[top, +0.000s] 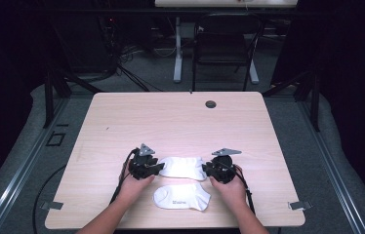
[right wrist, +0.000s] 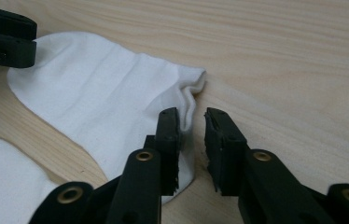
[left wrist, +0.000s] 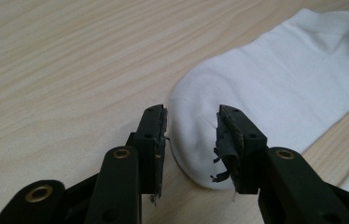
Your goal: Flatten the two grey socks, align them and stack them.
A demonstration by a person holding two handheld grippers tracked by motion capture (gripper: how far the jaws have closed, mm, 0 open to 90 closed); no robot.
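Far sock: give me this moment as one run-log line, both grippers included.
far sock flat on table | left gripper open, jaws astride toe end | right gripper open at cuff edge | near sock untouched

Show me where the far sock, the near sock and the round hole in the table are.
far sock [top: 183,166], high view, middle of its body
near sock [top: 180,197], high view, middle of its body
round hole [top: 211,104], high view, its centre
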